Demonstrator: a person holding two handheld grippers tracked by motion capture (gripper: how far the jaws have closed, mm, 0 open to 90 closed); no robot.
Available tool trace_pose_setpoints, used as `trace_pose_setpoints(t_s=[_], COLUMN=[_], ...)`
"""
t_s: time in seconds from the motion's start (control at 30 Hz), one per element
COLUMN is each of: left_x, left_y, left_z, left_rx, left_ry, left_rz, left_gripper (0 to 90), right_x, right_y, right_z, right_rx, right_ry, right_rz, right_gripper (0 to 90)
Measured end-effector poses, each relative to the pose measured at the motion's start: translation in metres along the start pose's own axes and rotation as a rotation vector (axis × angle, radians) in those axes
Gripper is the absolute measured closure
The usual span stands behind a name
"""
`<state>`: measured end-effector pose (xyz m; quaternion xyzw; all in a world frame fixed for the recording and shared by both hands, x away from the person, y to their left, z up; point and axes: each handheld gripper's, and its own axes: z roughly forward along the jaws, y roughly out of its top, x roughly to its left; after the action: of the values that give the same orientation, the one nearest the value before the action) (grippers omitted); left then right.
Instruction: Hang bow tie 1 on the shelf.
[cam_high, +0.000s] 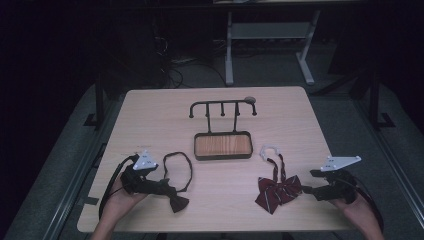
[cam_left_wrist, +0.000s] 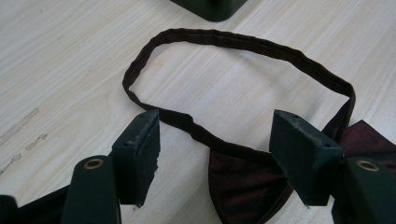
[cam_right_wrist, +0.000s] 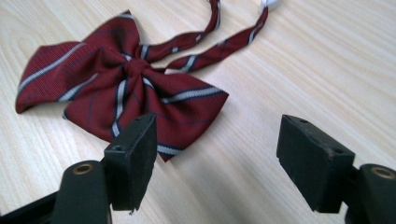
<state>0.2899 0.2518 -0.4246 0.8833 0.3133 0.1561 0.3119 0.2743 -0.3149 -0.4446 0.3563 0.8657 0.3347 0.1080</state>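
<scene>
A dark maroon bow tie with a looped strap lies on the front left of the table. My left gripper is just left of it, jaws open. In the left gripper view the gripper straddles the bow, and the strap loops beyond it; the pads do not touch it. A red striped bow tie with a white clasp lies front right. My right gripper is open just right of it. In the right gripper view the gripper stands near the striped bow without holding it.
A black hook rack rises from a wood-bottomed tray at the table's middle; a corner of the tray appears in the left gripper view. A person's hands hold both grippers at the front edge. Dark floor and desk legs lie beyond.
</scene>
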Motion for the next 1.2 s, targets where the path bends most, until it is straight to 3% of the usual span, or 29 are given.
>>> trace_pose_setpoints(t_s=[0.5,0.67,0.93,1.2], left_x=[-0.002,-0.003,-0.004,-0.002], left_y=[0.0,0.001,0.002,0.0], left_z=[0.004,0.003,0.0,-0.001], left_rx=[0.011,0.001,-0.018,-0.018], left_ry=[-0.008,-0.002,-0.004,-0.001], left_rz=[0.012,0.013,0.018,0.017], left_gripper=[32.9,32.5,32.4,32.1], right_x=[0.007,0.008,0.008,0.007], right_y=[0.013,0.031,0.051,0.078], right_z=[-0.001,0.002,0.005,0.017], right_rx=[0.007,0.037,0.075,0.145], right_ry=[0.043,0.086,0.113,0.088], right_rz=[-0.001,-0.005,-0.019,-0.069], right_gripper=[26.1,24.0,21.6,30.2])
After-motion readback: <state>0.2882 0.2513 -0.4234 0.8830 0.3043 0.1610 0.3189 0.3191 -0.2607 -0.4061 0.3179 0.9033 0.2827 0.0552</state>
